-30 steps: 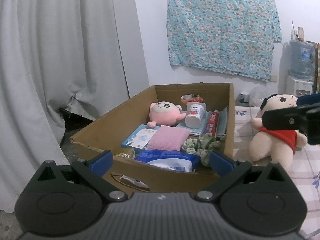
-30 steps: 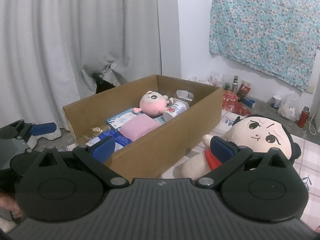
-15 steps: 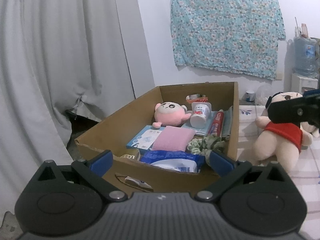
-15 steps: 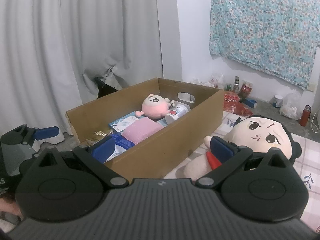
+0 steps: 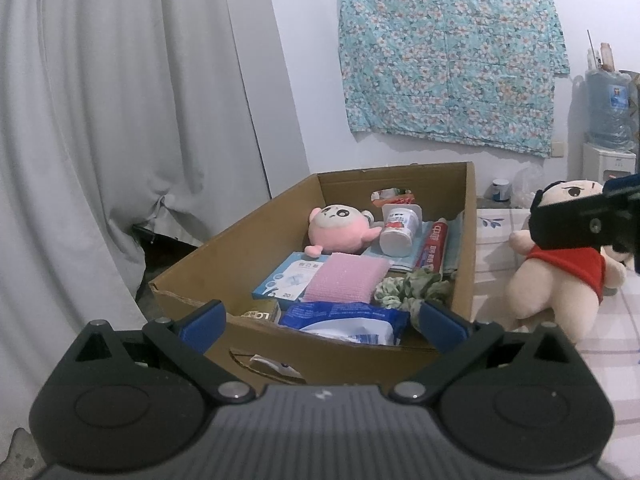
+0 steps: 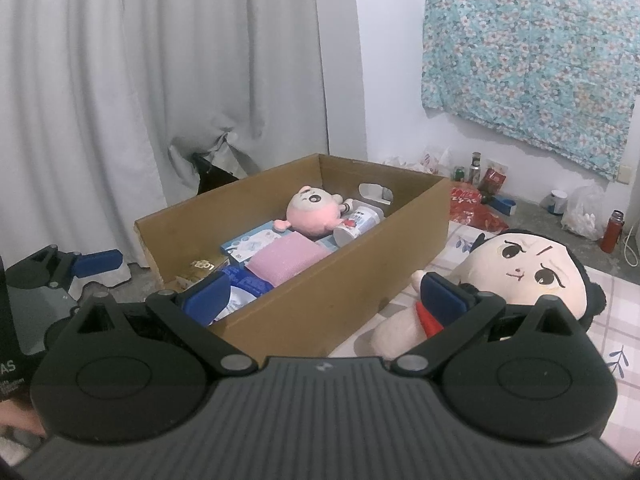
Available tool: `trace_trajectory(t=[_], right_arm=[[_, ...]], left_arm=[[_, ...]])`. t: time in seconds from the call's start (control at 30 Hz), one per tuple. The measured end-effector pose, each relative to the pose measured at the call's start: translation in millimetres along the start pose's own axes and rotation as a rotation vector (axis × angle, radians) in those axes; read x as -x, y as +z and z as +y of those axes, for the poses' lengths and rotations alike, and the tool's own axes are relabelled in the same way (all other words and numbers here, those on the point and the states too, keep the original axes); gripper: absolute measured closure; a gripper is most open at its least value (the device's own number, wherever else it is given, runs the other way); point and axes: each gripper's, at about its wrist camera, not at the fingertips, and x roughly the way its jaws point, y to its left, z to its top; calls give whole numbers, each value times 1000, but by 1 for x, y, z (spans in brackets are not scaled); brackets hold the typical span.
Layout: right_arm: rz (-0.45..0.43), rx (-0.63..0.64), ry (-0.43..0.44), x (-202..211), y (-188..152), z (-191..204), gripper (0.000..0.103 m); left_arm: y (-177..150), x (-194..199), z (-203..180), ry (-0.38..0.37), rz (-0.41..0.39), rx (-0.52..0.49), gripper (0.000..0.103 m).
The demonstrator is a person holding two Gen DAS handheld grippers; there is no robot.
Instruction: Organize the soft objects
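A cardboard box sits on the floor. It holds a pink plush, a pink sponge, a green scrunchie, a blue wipes pack, a cup and a toothpaste box. A large doll in a red shirt lies on the mat right of the box. My left gripper is open and empty before the box's near end. My right gripper is open and empty over the box's right wall, beside the doll.
Grey curtains hang left of the box. A floral cloth hangs on the back wall. Bottles and bags stand along the wall. A water dispenser stands at far right. The mat is checkered.
Both grippers have drawn back and risen a little, so the box and doll look slightly farther. Both stay open and empty. Nothing in the box has moved.
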Motion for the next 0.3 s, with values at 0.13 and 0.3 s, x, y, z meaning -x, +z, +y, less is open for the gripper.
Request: trace_trajectory(t=[0.13, 0.3], right_arm=[[0, 1, 0, 1, 0, 1, 1], [0, -1, -3, 1, -1, 1, 1]], left_arm=[[0, 0, 0, -6, -2, 4, 0], [0, -2, 3, -27, 5, 40, 0]])
